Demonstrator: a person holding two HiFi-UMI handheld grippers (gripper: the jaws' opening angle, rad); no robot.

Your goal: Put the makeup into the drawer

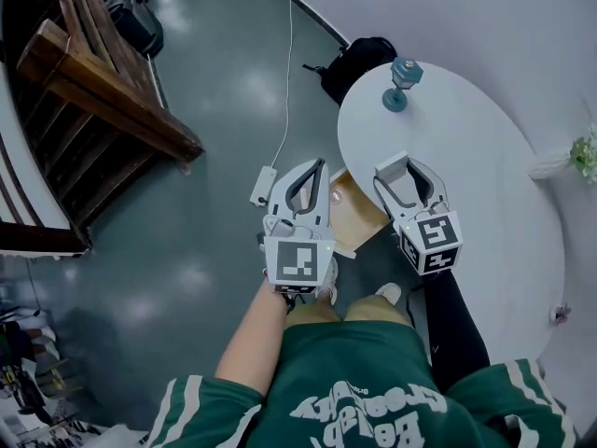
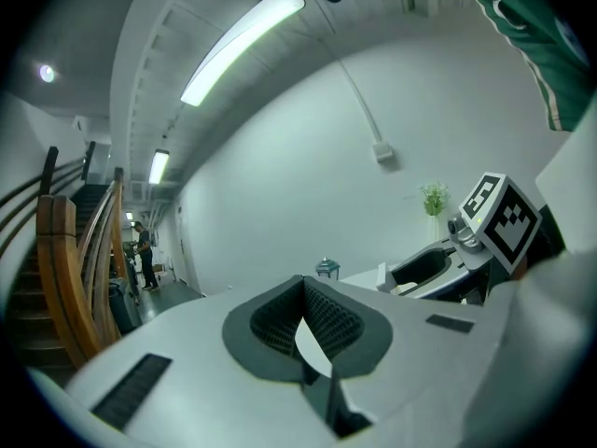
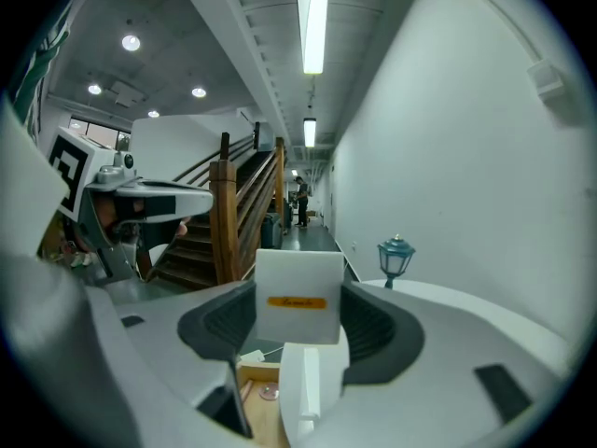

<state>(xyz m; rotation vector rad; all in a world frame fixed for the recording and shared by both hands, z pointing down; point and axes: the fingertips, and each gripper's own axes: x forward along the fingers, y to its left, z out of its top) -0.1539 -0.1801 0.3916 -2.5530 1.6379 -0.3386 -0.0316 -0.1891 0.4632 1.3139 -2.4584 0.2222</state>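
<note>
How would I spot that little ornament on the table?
Find the round white table by the curved wall. Near its far edge stands a small lantern on a stem. It is teal, unlike the black bag on the floor behind.

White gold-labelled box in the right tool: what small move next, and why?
Probably ease the right tool down toward the open wooden drawer: its jaws clamp the white box with the gold label, and the drawer's inside shows just beneath them.

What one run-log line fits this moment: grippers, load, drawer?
left gripper: shut, empty | right gripper: shut on white gold-labelled box | wooden drawer: open, beside white table
</note>
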